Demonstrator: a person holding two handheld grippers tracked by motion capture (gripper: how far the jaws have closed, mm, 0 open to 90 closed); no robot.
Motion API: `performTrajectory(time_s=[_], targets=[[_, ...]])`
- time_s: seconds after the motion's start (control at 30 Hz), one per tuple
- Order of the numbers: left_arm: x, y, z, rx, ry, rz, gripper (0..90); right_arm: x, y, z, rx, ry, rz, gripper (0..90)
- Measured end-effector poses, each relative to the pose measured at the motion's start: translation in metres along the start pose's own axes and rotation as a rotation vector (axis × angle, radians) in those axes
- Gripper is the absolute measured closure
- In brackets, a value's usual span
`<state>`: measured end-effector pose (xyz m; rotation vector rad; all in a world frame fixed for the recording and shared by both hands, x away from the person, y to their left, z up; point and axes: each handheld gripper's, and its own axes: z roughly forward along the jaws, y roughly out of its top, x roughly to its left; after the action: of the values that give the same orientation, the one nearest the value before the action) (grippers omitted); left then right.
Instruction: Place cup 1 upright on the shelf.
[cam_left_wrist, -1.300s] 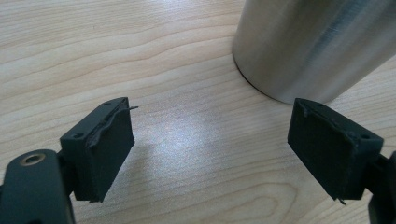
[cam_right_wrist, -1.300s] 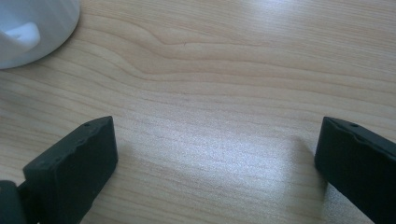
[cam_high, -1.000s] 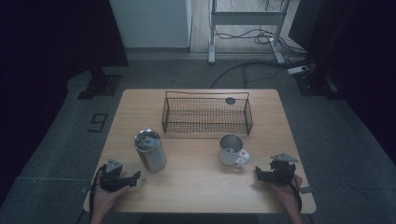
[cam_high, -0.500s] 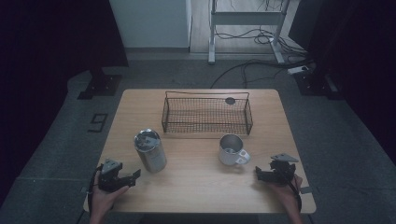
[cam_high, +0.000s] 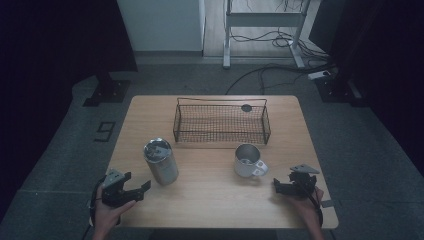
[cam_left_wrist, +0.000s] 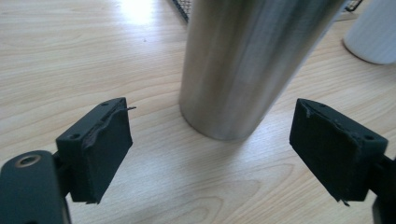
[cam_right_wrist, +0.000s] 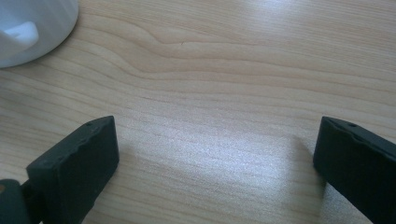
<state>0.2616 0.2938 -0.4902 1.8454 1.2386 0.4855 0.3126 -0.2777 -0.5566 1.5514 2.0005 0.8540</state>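
A tall steel canister stands upright on the wooden table, left of centre. My left gripper sits just short of it at the front left, open, its jaws pointing at the canister with nothing between them. A white mug with its handle toward the front right stands right of centre. My right gripper rests open near the front right edge, a little right of the mug, jaws empty over bare wood.
A black wire basket stands at the back middle of the table, a small dark round object by its far right corner. Bare wood lies between canister and mug. Cables and a metal stand cover the floor behind the table.
My left gripper has shifted slightly to the left and back along the front edge. The right gripper, canister and mug have stayed put.
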Motion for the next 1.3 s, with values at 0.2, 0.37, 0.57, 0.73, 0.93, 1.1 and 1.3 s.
performTrajectory(time_s=[0.2, 0.37, 0.57, 0.73, 0.93, 1.1, 1.3], targets=[[-0.006, 0.005, -0.006, -0.023, -0.023, 0.021, 10.0, 0.0, 0.0, 0.0, 0.0, 0.0, 0.001, 0.0], [-0.009, 0.008, -0.007, -0.039, -0.044, 0.018, 8.5, 0.0, 0.0, 0.0, -0.001, -0.003, 0.004, 0.5], [-0.014, 0.012, -0.001, -0.035, -0.054, 0.03, 7.0, 0.0, 0.0, 0.0, -0.003, -0.003, 0.005, 0.6], [-0.017, 0.014, 0.005, -0.031, -0.059, 0.035, 6.4, 0.0, 0.0, 0.0, -0.003, -0.003, 0.005, 0.9], [-0.019, 0.017, 0.006, -0.037, -0.057, 0.026, 5.8, 0.0, 0.0, 0.0, -0.006, -0.005, 0.005, 1.2], [-0.026, 0.023, 0.009, -0.037, -0.06, 0.036, 5.7, 0.0, 0.0, 0.0, -0.006, -0.005, 0.006, 1.4], [-0.028, 0.029, 0.017, -0.041, -0.062, 0.037, 5.6, 0.0, 0.0, 0.0, -0.006, -0.005, 0.006, 1.4]])
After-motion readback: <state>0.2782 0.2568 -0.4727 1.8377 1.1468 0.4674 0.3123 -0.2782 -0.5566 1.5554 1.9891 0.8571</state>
